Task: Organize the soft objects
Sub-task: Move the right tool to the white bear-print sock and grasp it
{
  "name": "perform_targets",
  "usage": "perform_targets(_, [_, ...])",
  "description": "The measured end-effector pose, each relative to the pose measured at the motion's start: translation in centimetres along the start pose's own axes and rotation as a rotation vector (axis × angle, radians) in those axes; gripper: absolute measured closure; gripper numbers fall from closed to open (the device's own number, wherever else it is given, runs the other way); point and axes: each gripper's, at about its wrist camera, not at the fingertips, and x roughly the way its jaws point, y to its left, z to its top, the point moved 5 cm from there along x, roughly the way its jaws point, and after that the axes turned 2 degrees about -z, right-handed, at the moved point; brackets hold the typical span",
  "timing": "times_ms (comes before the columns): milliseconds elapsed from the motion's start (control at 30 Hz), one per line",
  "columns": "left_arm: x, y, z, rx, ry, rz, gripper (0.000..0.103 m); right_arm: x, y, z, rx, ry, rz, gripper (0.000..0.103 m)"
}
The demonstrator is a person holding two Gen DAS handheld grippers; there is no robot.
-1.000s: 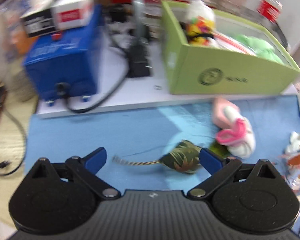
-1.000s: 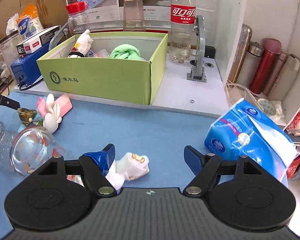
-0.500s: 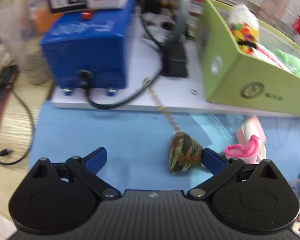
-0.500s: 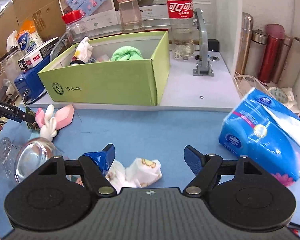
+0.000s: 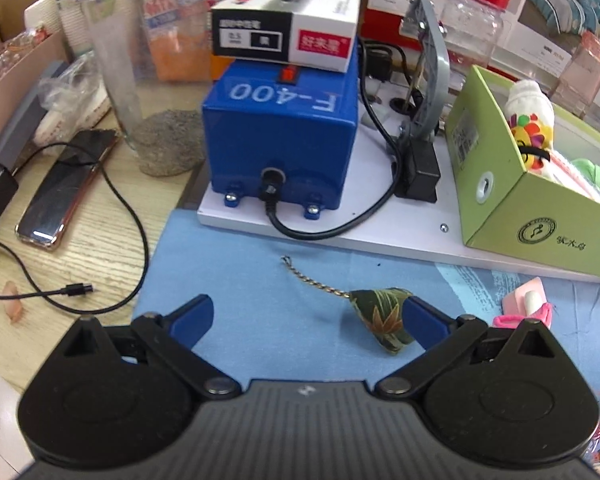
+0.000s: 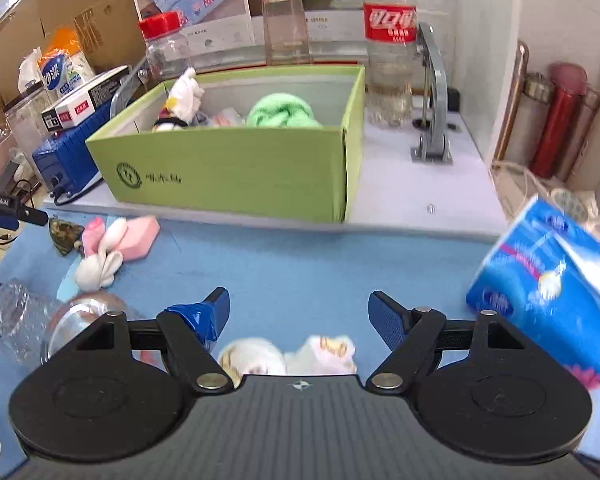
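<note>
A leaf-print fabric pouch (image 5: 384, 320) with a thin chain (image 5: 316, 285) lies on the blue mat. My left gripper (image 5: 306, 314) hangs open over it, and the pouch rests just inside the right fingertip (image 5: 418, 312). A pink and white bunny plush (image 5: 526, 306) lies to its right. The green box (image 6: 236, 168) holds a green towel (image 6: 280, 114) and a white plush doll (image 6: 184, 92). My right gripper (image 6: 300, 310) is open above the mat, with two small white soft pieces (image 6: 288, 354) low between its fingers, untouched. In the right wrist view the pouch (image 6: 64, 232) and bunny (image 6: 112, 244) lie at left.
A blue F-400 machine (image 5: 280, 132) with a cable stands on a white board behind the mat. A phone (image 5: 64, 192) and a tall jar (image 5: 140, 80) are at left. A glass jar (image 6: 72, 320) lies on the mat; a blue tissue pack (image 6: 548, 292) is at right.
The left gripper has swung left and rolled; the pouch now sits by its right finger with the chain stretched away. The white soft pieces have slid lower under the right gripper.
</note>
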Motion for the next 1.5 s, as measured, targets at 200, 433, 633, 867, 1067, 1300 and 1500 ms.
perform_targets(200, [-1.1,-0.7,-0.1,0.012,-0.014,-0.013,0.001,0.8,-1.4,-1.0,0.059,0.036,-0.026,0.04])
perform_targets(433, [-1.8,-1.5,-0.4,0.032,-0.037,-0.017,0.001,-3.2,-5.5,-4.4,0.035,0.057,-0.182,0.04])
perform_targets(633, [-2.3,-2.3,-0.6,0.047,-0.055,-0.025,0.001,-8.7,-7.0,-8.9,0.089,-0.011,-0.253,0.04])
perform_targets(867, [-2.8,-3.2,-1.2,0.087,-0.05,-0.024,0.001,-9.1,-2.2,-10.4,0.245,-0.222,-0.159,0.039])
perform_targets(1067, [-3.2,-3.4,-2.1,0.144,-0.045,-0.029,0.001,-4.8,-0.8,-10.4,0.164,-0.122,-0.164,0.039])
perform_targets(1300, [-1.4,-5.0,-2.2,0.126,0.033,-0.133,0.001,-3.0,-4.1,-9.2,0.174,-0.087,-0.241,0.036])
perform_targets(1500, [2.1,-5.1,-1.3,0.04,0.082,-0.079,0.001,-2.8,-3.5,-9.6,0.099,-0.152,-0.27,0.032])
